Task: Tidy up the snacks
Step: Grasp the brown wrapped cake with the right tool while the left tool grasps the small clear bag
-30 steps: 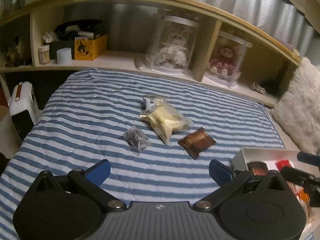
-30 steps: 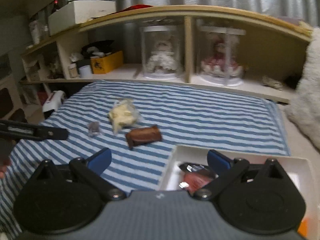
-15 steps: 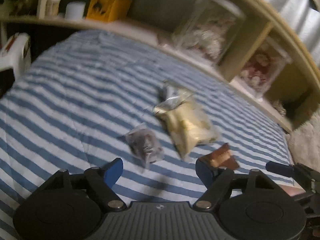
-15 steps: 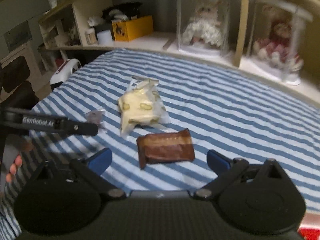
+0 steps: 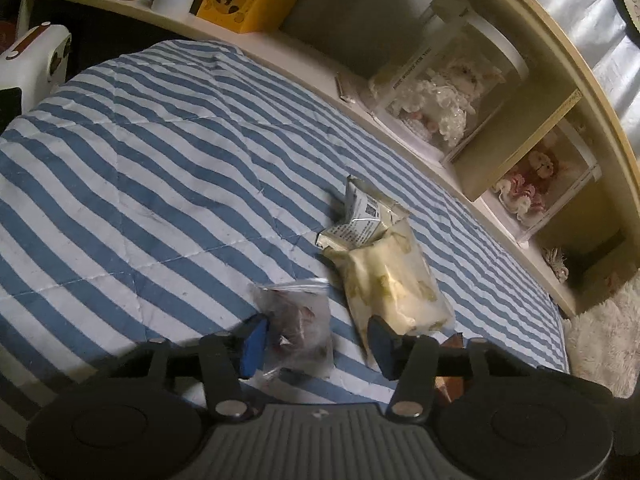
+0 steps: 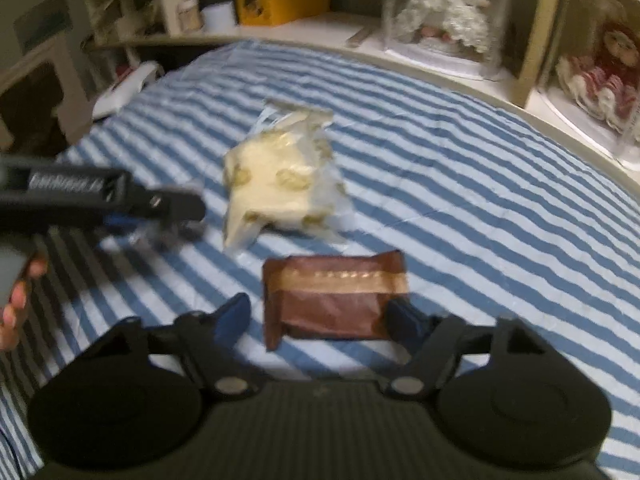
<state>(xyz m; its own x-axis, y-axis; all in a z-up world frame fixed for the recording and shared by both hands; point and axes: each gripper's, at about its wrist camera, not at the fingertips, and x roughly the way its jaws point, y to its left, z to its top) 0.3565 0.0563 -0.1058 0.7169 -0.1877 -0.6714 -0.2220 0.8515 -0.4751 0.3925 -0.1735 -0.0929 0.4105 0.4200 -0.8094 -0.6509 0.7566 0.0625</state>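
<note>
Since a second ago both grippers have been brought down from over the tray: the left gripper [image 5: 316, 340] is spread around the small clear packet [image 5: 298, 328], the right gripper [image 6: 320, 314] spread around the brown bar [image 6: 334, 292], so two pickups seem imminent.

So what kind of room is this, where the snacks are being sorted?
Probably a bedroom: the snacks lie on a blue-striped quilt like a bed cover, with a curved shelf behind it holding boxed dolls, and a curtain beyond.
</note>
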